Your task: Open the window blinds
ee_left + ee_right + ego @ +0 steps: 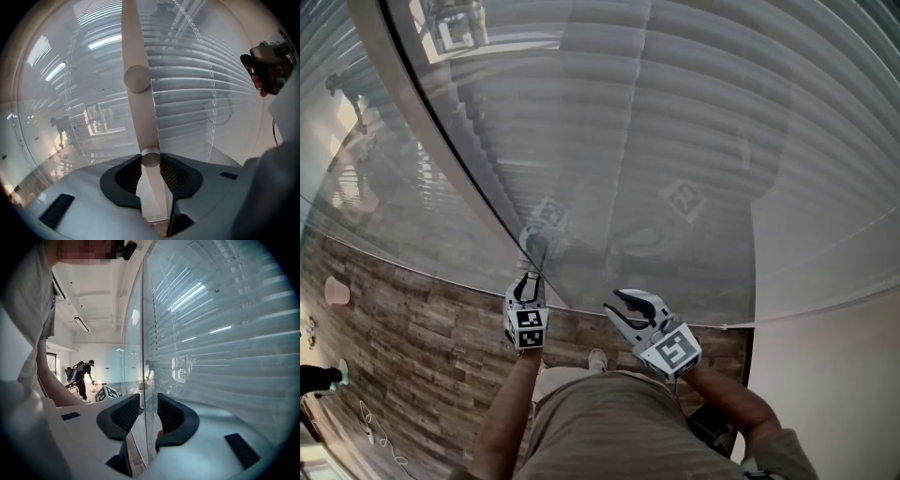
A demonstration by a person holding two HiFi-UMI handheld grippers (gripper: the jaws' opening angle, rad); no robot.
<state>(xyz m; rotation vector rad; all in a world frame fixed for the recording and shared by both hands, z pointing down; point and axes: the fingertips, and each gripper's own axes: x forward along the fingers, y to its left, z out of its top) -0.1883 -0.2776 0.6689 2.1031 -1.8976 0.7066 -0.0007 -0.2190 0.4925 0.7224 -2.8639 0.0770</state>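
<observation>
Left tool (151,163) gripping wand (134,47), blinds (197,70) beyond

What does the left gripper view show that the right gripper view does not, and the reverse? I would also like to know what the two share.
Only the left gripper view: the pale wand, running upward, with the left gripper shut on it.

Only the right gripper view: the white ceiling with its strip lamp, and a person seen directly, far back in the room.

Both: the blinds' slats; and the right gripper, at the left view's right edge and, with jaws apart and gripping nothing, in its own view.
</observation>
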